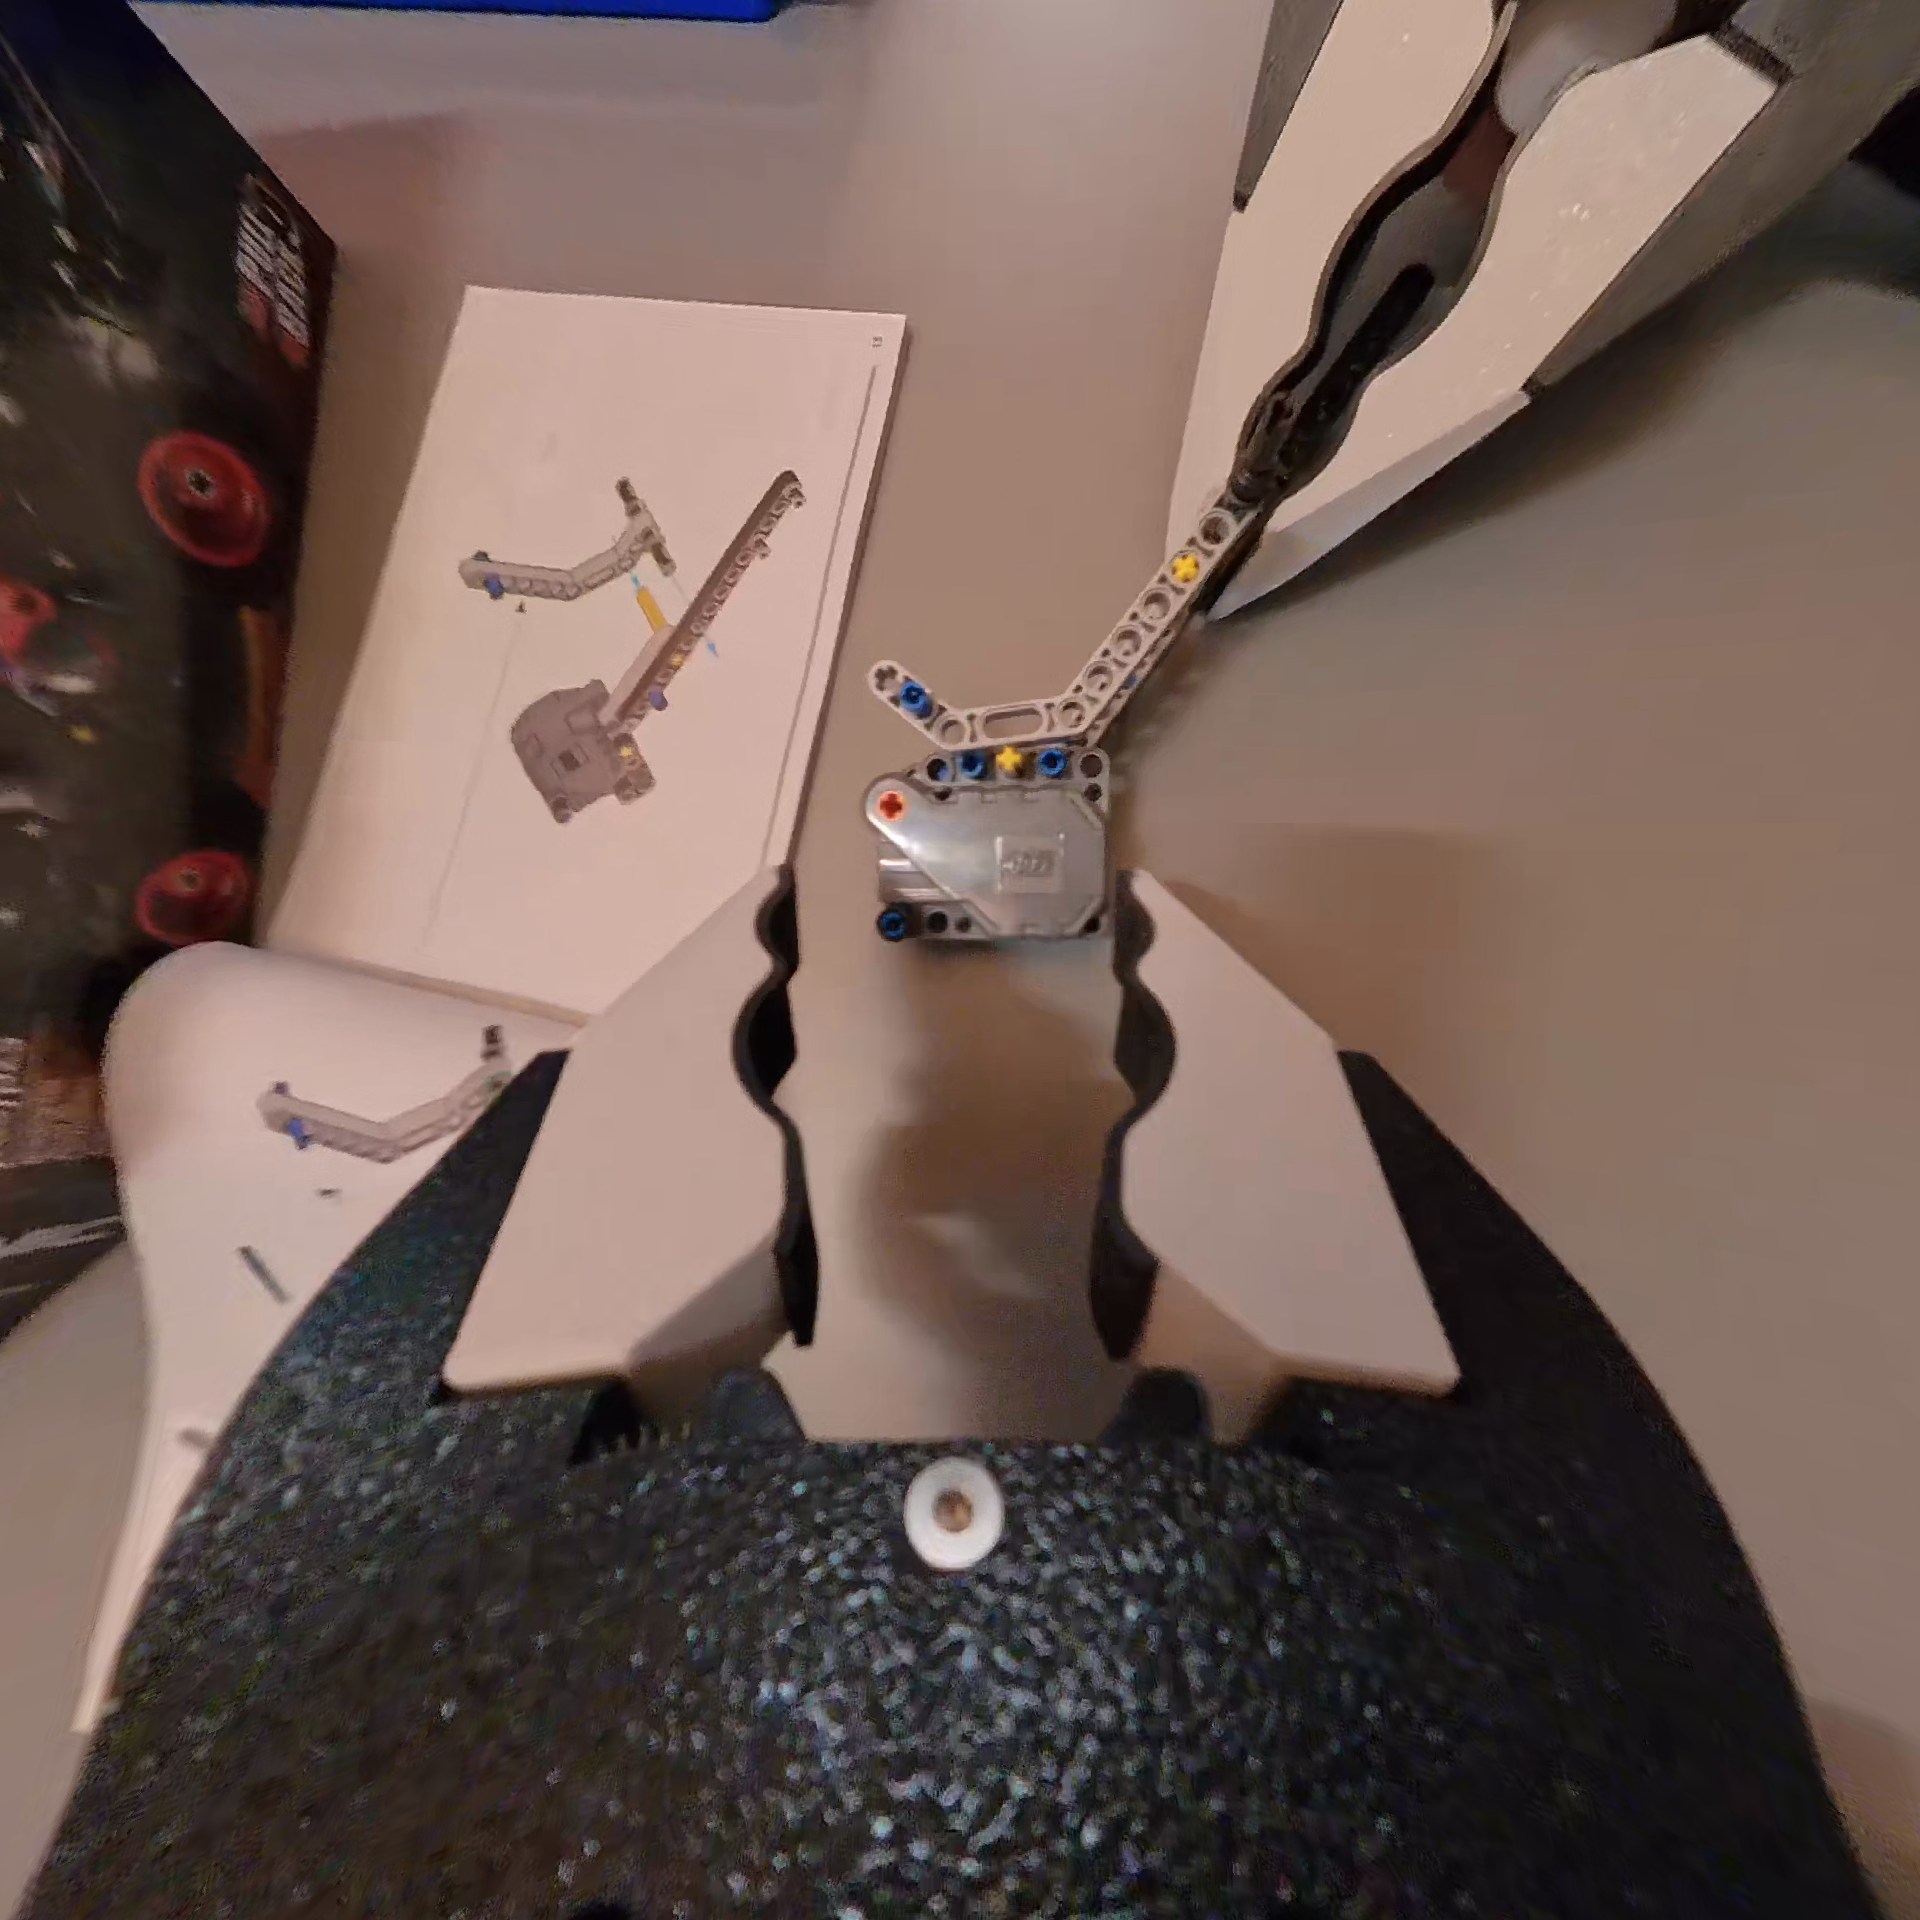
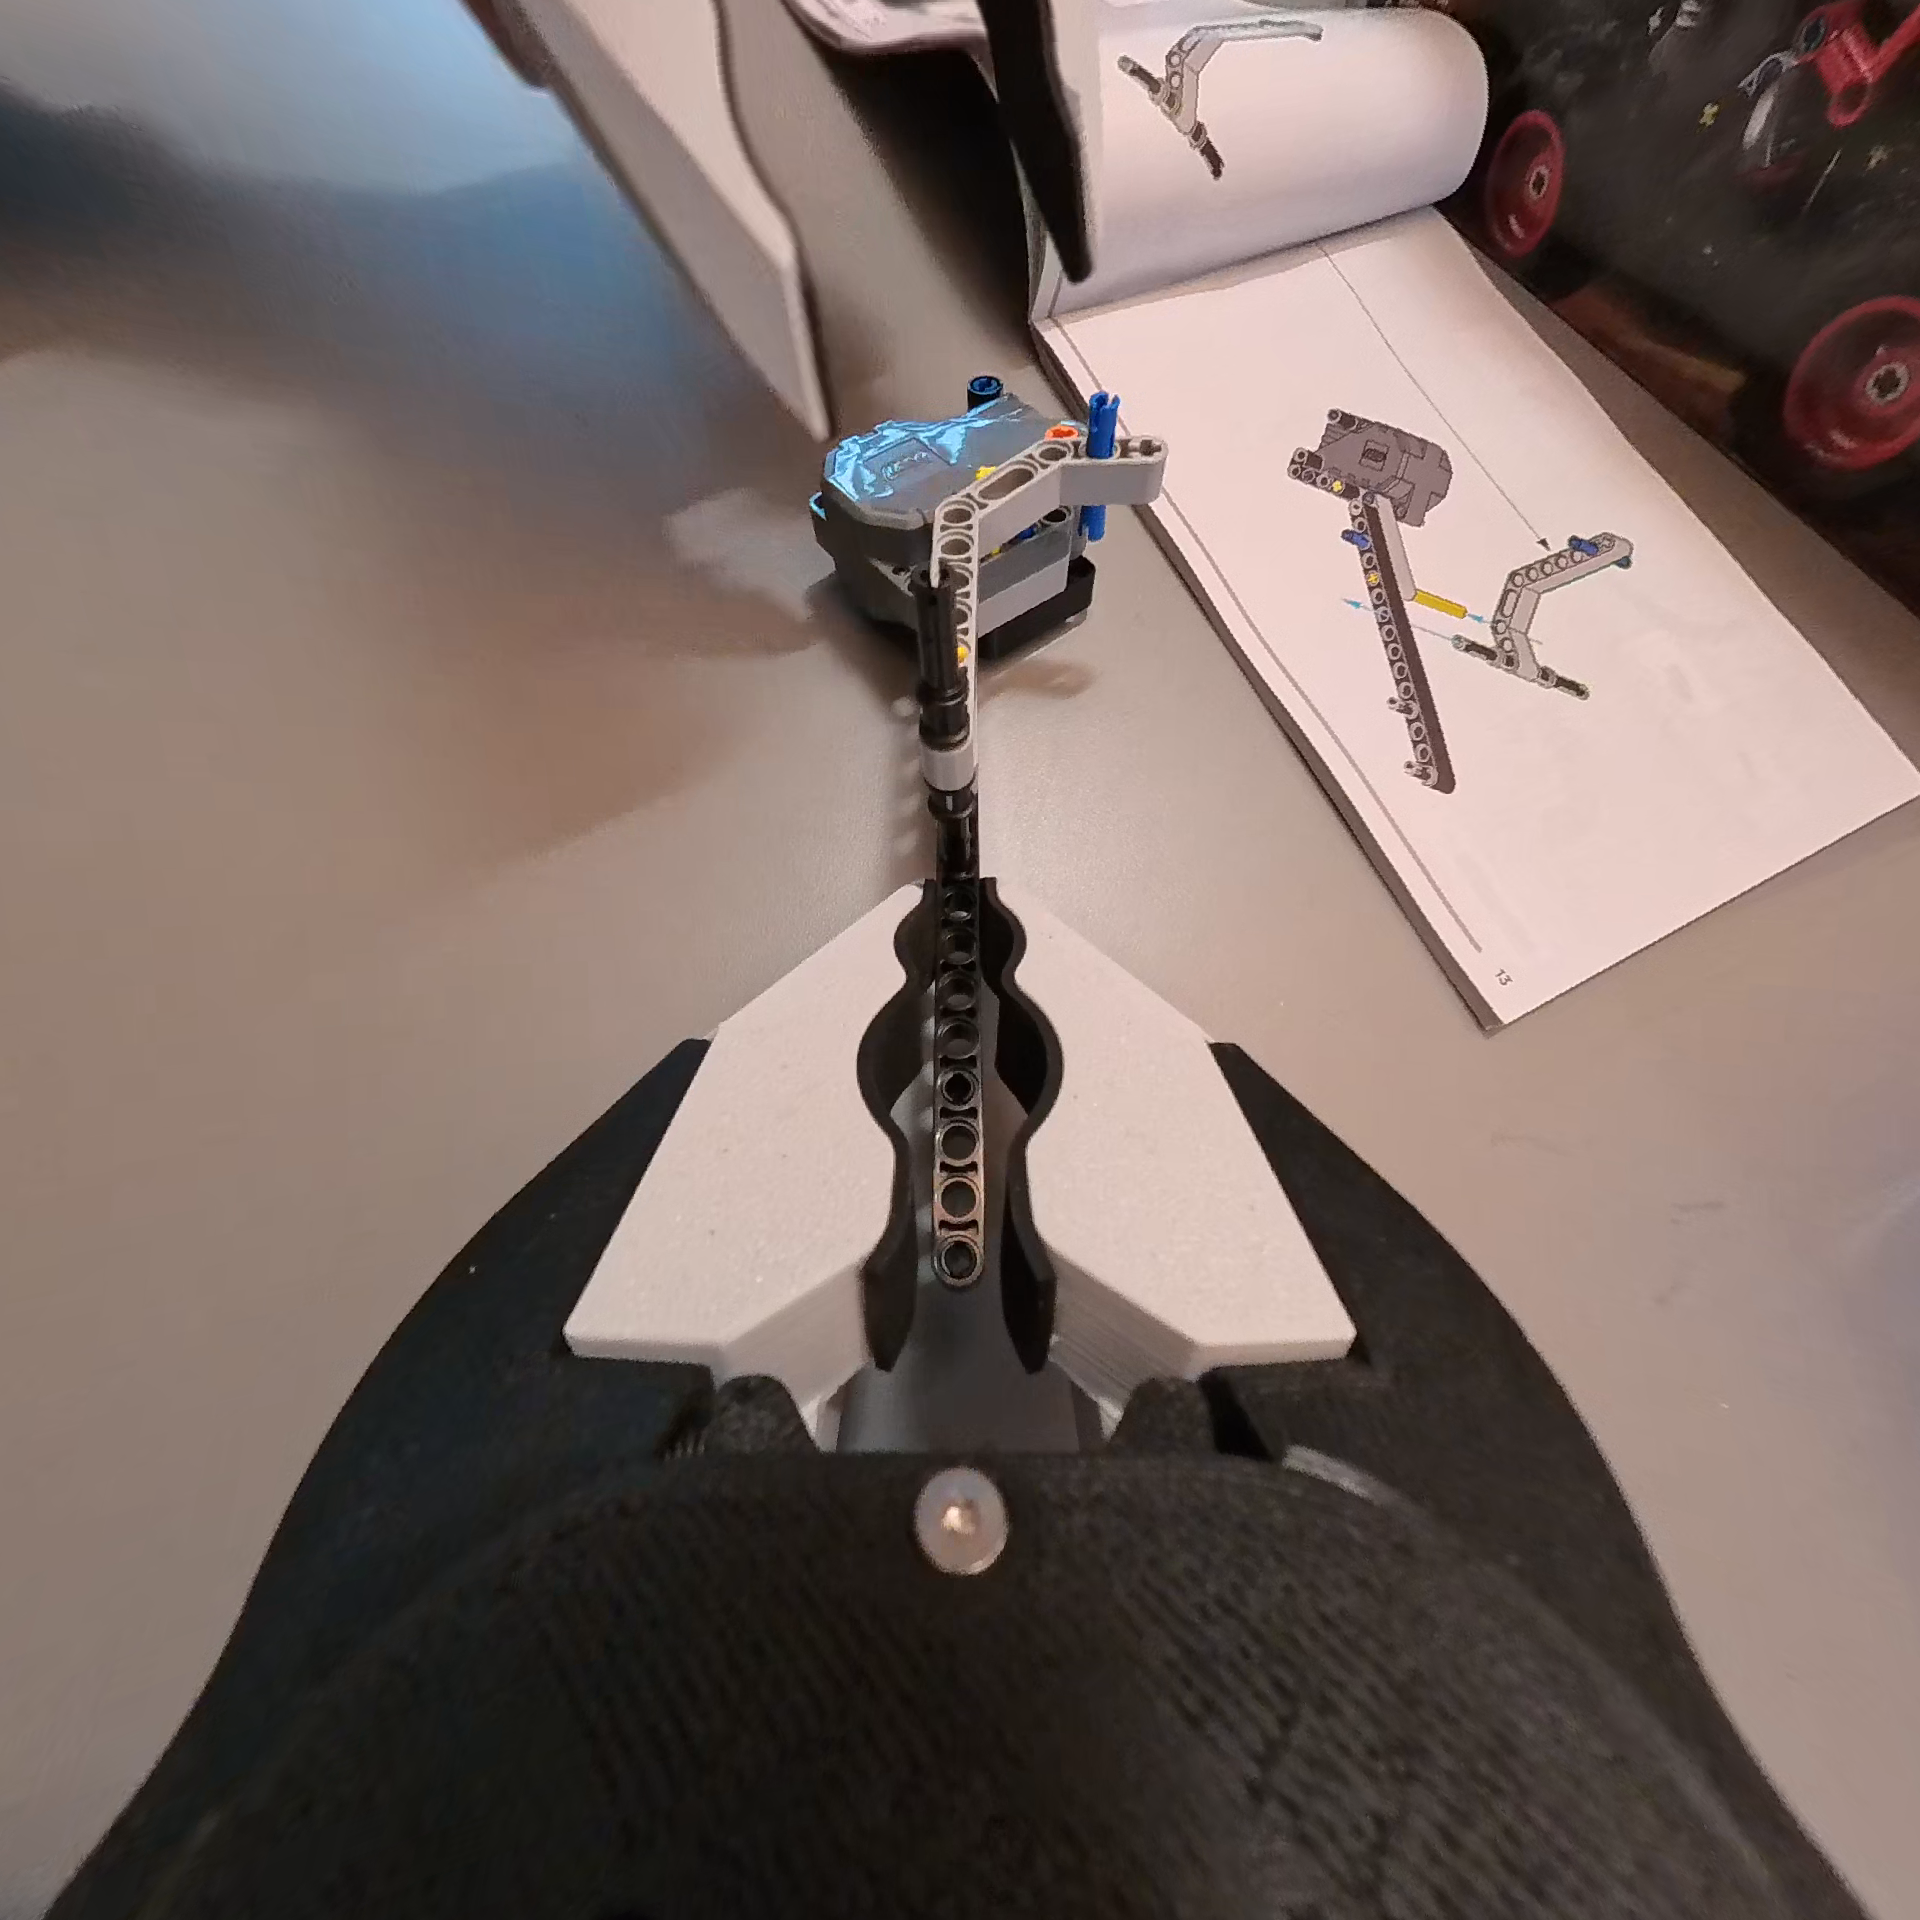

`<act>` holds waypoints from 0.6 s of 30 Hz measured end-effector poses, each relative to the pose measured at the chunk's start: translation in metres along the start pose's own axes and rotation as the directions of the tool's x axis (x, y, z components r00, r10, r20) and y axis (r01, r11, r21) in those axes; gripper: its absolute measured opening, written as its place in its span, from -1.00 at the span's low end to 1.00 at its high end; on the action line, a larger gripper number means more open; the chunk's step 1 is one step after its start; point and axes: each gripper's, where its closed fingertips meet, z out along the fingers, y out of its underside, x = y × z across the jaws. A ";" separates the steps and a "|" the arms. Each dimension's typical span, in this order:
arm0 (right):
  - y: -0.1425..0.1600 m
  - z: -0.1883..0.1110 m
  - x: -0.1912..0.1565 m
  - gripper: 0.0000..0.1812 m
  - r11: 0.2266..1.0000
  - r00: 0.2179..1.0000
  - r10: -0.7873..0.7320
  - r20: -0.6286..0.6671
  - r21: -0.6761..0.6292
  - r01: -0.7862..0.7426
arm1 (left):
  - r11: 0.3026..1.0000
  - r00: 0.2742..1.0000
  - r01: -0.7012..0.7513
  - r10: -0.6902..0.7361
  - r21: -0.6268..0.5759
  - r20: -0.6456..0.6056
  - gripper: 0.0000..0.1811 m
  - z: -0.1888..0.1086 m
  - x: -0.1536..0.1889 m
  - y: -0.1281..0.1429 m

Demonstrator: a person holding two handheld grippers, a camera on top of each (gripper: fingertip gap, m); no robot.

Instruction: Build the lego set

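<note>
Nearest the right wrist camera, the right gripper [image 2: 951,1081] has its fingers pinched on the long black beam [image 2: 954,1143], which runs out lengthwise between them toward the motor block [image 1: 987,868] resting on the table [image 1: 1455,935]. A light grey angled beam [image 1: 1091,665] is pinned along the top of that block beside the black one, with blue and yellow pins showing in its holes. The left gripper [image 1: 951,935] hangs just short of the block, its fingers spread wide around nothing. I'd judge the assembly light and rigid but top-heavy at the motor end (held by the beam alone, it would want to swing or pry a pin loose), so the squat grey block looks the safer place to grip, across its flat sides. The open instruction booklet [image 1: 623,623] lies just beside it, with the dark set box [image 1: 156,520] beyond. How firmly the pins are seated I cannot tell; the block's underside is hidden, and the booklet's curled page cuts off part of its drawing.
</note>
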 end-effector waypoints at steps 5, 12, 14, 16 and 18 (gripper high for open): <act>0.000 0.000 0.000 -0.96 1.000 1.000 0.004 0.002 -0.001 -0.004 | 0.999 0.999 0.038 -0.038 0.027 0.018 -0.17 0.015 0.006 0.008; -0.001 -0.001 0.000 -0.95 1.000 1.000 -0.012 -0.014 0.007 0.012 | 0.988 0.996 0.051 -0.062 0.147 0.068 -0.15 0.012 0.000 0.007; -0.001 -0.001 0.000 -0.89 1.000 1.000 -0.014 -0.015 0.010 0.015 | 0.978 0.993 0.052 -0.073 0.203 0.093 -0.15 0.005 -0.002 0.005; -0.003 -0.003 -0.001 -0.74 1.000 1.000 -0.015 -0.015 0.023 0.015 | 0.966 0.993 0.070 -0.092 0.250 0.077 -0.15 0.001 0.000 0.004; -0.006 -0.005 0.000 -0.68 0.999 0.999 -0.014 -0.030 0.030 0.015 | 0.963 0.991 0.075 -0.100 0.258 0.087 -0.14 -0.002 -0.003 0.006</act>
